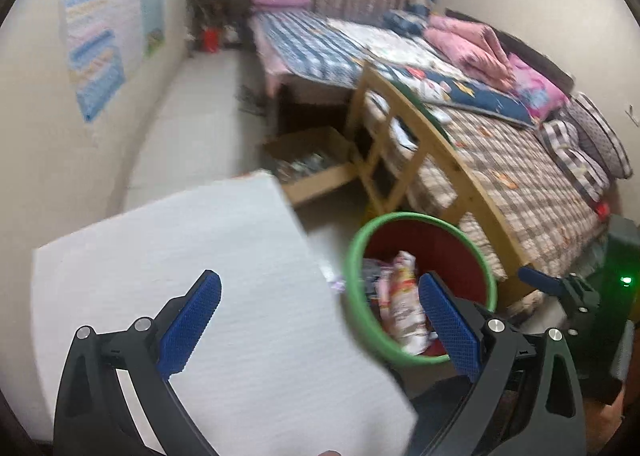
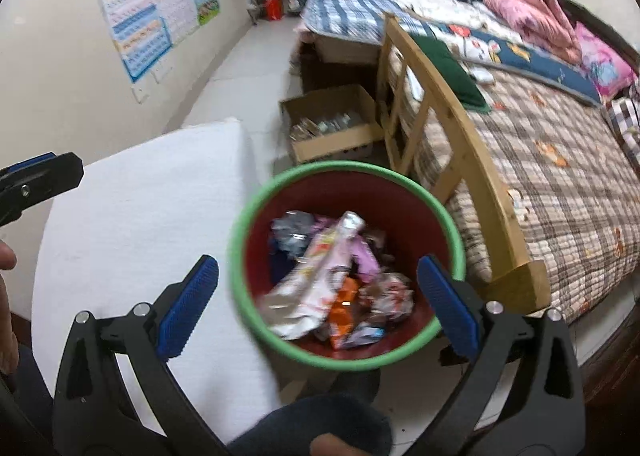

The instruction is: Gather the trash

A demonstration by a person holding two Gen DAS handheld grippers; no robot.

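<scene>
The red bin [image 2: 346,192] with its green rim stands open-topped, wrappers [image 2: 328,280] piled low inside, so its mouth is clear from above. A white tabletop [image 2: 132,224] lies bare at its left. At its right the wooden bed frame [image 2: 452,136] crowds close. Beyond it a cardboard box [image 2: 332,136] blocks the floor; farther left the floor strip [image 2: 248,56] along the wall runs clear.

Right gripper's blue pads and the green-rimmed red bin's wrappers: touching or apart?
Apart. The right wrist view shows the right gripper open above the wrappers, nothing between its pads.
</scene>
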